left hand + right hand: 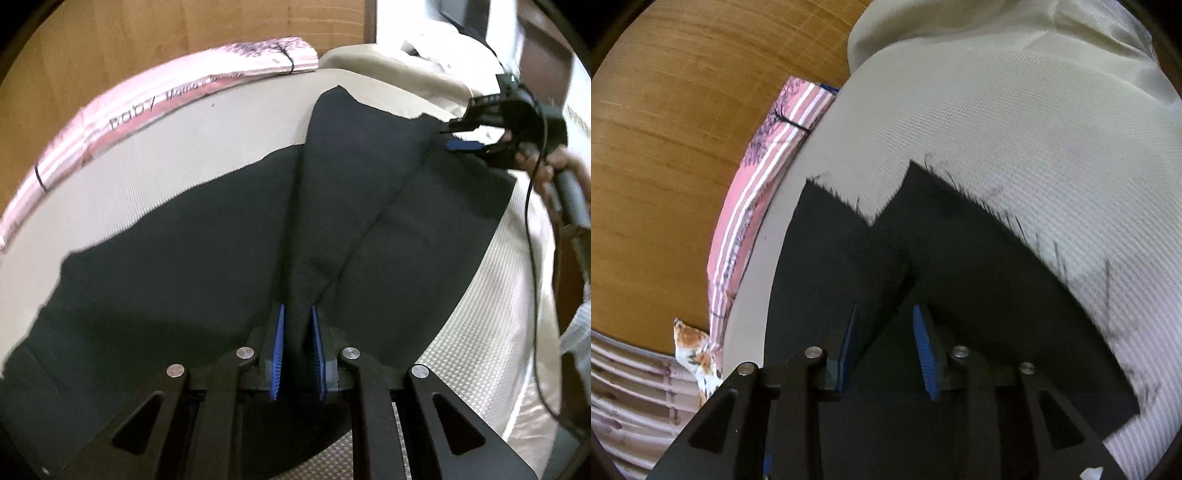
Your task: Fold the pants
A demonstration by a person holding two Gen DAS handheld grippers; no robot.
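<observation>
Black pants point(207, 236) lengthwise (legs away)

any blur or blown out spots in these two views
Left wrist view: window at top blown out, pink blanket edge smeared, pants too dark for detail. Right wrist view: sharper, evenly lit, bed cover weave clear; both bend straight edges.

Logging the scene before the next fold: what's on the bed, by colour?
Dark: 1, pants
Pink striped: 1, bedding
Cream: 1, bed cover
Black and blue: 2, left gripper, right gripper
Total: 5
</observation>
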